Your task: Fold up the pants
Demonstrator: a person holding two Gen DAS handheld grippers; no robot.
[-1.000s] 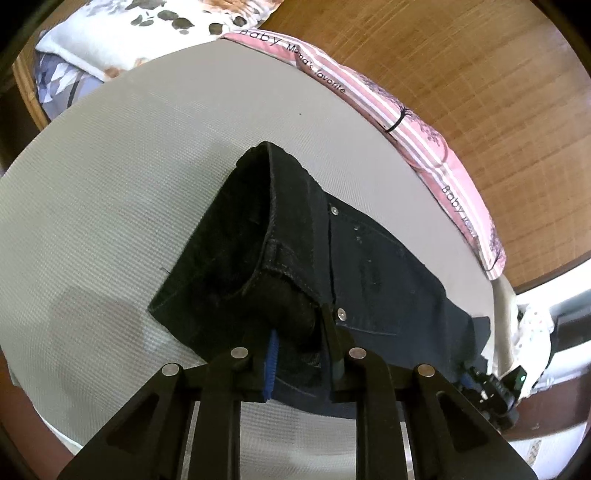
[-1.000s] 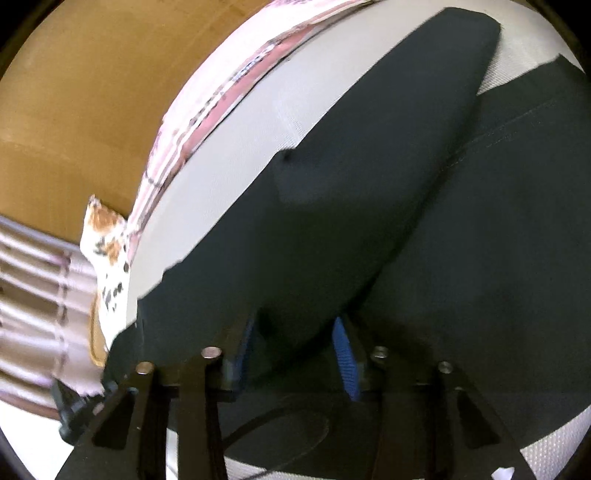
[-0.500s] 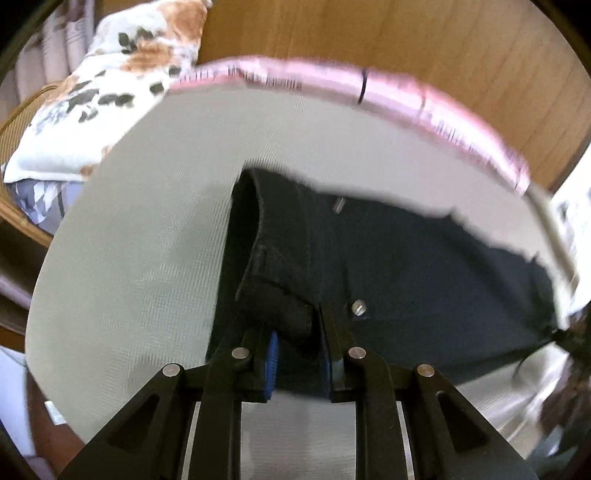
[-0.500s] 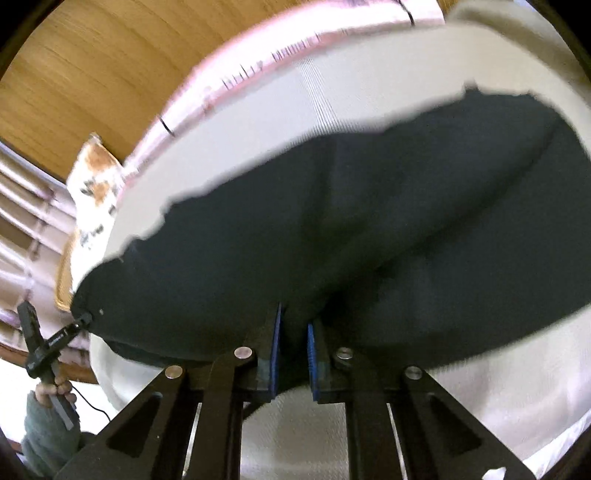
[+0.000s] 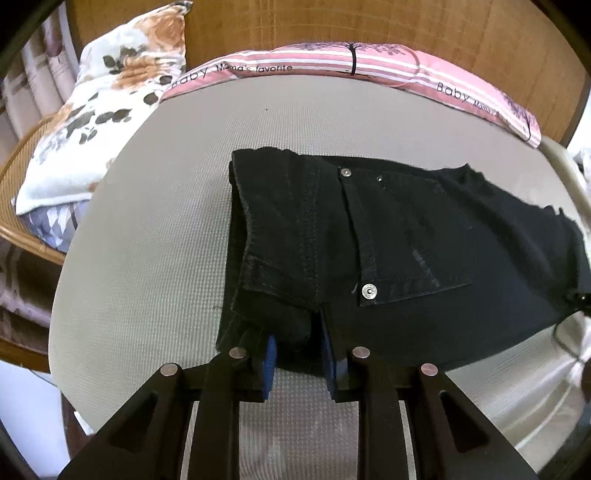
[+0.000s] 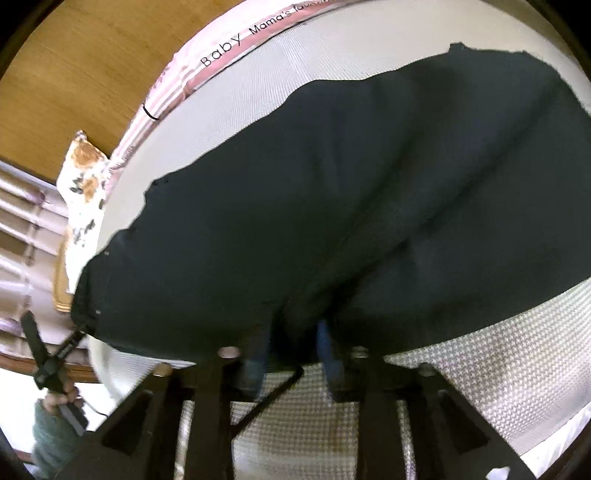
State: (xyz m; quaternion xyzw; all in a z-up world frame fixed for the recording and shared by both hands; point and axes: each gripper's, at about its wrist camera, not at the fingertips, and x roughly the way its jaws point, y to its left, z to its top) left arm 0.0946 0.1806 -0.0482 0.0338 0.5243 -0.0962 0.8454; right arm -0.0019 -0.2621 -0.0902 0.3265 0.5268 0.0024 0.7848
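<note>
Black denim pants (image 5: 388, 240) lie folded on a grey mat (image 5: 147, 258), waistband to the left, back pocket with rivets up. My left gripper (image 5: 299, 354) has its blue pads apart, with the near waistband edge bunched between them. In the right wrist view the pants (image 6: 332, 221) spread flat as a dark sheet. My right gripper (image 6: 293, 354) has its pads apart too, with a fabric edge between them. I cannot tell whether either pinches the cloth.
A pink striped pillow (image 5: 351, 62) lies along the mat's far edge against a wooden headboard (image 5: 332, 22). A floral pillow (image 5: 99, 103) rests on a wicker chair (image 5: 22, 177) at left. The other gripper and a hand (image 6: 55, 384) show at the mat's left edge.
Both grippers have swung and laid the pants flat on the mat. Both sets of pads have widened from their tighter pinch half a second ago.
</note>
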